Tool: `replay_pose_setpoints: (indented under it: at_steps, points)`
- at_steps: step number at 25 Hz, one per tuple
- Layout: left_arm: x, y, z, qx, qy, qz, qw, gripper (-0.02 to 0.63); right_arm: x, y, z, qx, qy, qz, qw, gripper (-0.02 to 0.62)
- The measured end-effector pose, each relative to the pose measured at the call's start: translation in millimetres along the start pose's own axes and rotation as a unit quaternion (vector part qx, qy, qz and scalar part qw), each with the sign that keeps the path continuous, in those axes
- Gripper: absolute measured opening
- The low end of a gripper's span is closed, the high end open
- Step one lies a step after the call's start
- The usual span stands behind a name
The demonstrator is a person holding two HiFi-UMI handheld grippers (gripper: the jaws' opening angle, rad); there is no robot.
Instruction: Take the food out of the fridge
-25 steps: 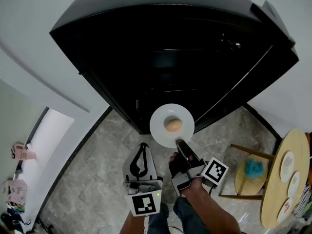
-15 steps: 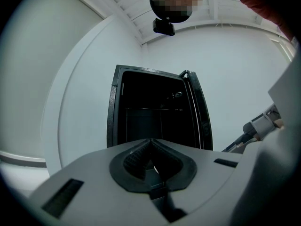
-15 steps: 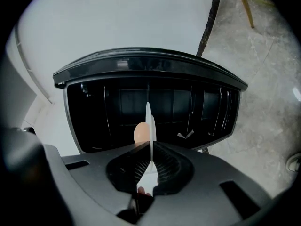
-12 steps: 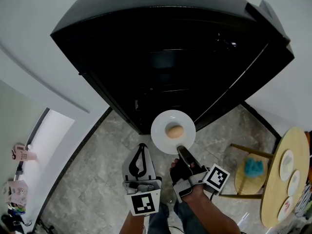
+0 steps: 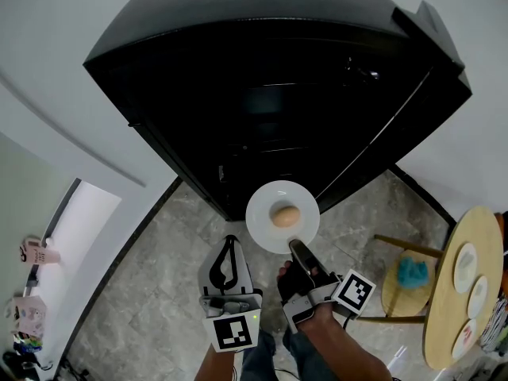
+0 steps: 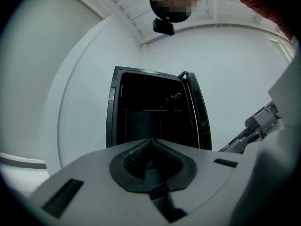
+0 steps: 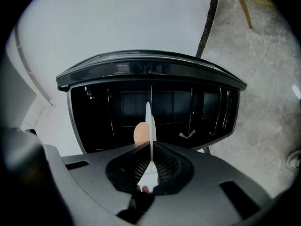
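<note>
My right gripper is shut on the near rim of a white plate, held out over the floor in front of the open black fridge. A round tan bun lies on the plate. Seen from the right gripper view, the plate is edge-on between the jaws, with the bun to its left and the fridge behind. My left gripper hangs beside it to the left, shut and holding nothing. The left gripper view has the left gripper facing the dark fridge interior.
The fridge door stands swung open at the right. A round wooden table with small plates and a wooden stool carrying a teal thing stand at the right. Grey stone floor lies below; white walls flank the fridge.
The plate with the bun has drawn slightly back and right from the fridge in my right gripper. The left gripper has barely moved.
</note>
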State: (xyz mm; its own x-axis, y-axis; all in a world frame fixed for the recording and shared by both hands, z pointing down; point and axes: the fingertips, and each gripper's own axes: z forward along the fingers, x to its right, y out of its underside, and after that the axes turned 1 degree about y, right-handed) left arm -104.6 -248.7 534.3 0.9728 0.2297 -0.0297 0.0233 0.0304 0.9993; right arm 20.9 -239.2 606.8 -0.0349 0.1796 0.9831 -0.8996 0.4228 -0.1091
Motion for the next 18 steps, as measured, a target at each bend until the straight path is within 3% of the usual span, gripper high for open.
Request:
replay_pose_setpoints:
  at_steps: [18]
  points:
    - [-3, -43, -2, 0.013, -0.004, -0.002, 0.9999, 0.014, -55, 5, -11, 0.004, -0.014, 0.006, 1.0, 0.034]
